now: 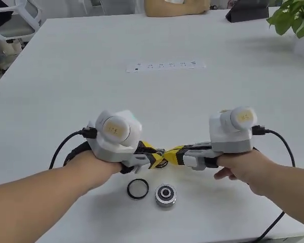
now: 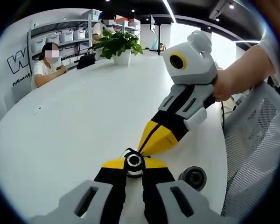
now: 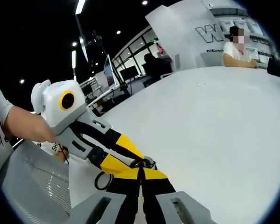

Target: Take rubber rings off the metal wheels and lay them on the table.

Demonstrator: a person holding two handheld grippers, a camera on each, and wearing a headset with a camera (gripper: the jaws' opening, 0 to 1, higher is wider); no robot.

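In the head view, the left gripper [image 1: 153, 158] and the right gripper [image 1: 171, 155] meet tip to tip over the white table [image 1: 91, 76]. A small metal wheel [image 1: 162, 163] sits between their yellow tips. On the table just on the person's side of the left gripper lies a loose rubber ring [image 1: 138, 189]. A second wheel [image 1: 165, 195] lies just beside the ring, below where the tips meet. A power strip [image 1: 165, 65] lies well beyond both grippers.

In the left gripper view, the left gripper [image 2: 134, 165] has its jaws closed narrow on the metal wheel [image 2: 134, 160], which sits flat-face up between the yellow tips. The right gripper [image 2: 147, 144] comes in from beyond, its jaws drawn almost together and its tips at the wheel's far rim. The second wheel [image 2: 192, 178] lies on the table to the right of the jaws.

In the right gripper view, the right gripper [image 3: 140, 171] has narrow jaws with only a slit between them, and the tips touch the wheel's dark rim [image 3: 143, 163]. I cannot tell whether they grip it. The left gripper [image 3: 129, 153] reaches in from the left, and the loose rubber ring [image 3: 102, 181] lies beneath it.
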